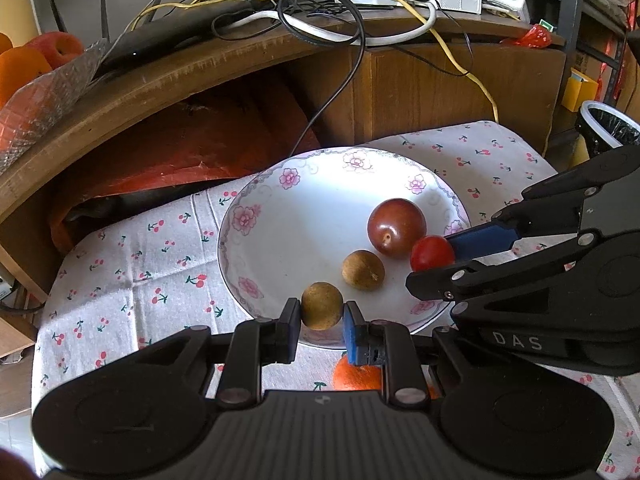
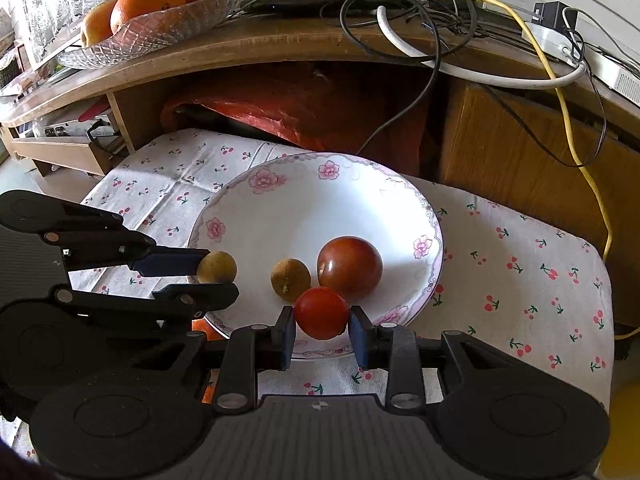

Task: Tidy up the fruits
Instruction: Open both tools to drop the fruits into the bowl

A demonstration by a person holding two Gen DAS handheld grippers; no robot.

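My left gripper (image 1: 322, 312) clamps a brown longan (image 1: 322, 311) over the plate (image 1: 280, 236) rim; my right gripper (image 2: 322, 314) clamps a cherry tomato (image 2: 321, 313), both positioned for release onto the plate.

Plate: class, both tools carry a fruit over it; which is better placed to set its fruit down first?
Probably the left tool: its longan hangs over bare plate, while the right tool's cherry tomato crowds the plum.

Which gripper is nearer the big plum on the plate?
Right. The right gripper, shut on a cherry tomato, sits right beside the plum. The left gripper holds a longan over the plate rim, with another longan between.
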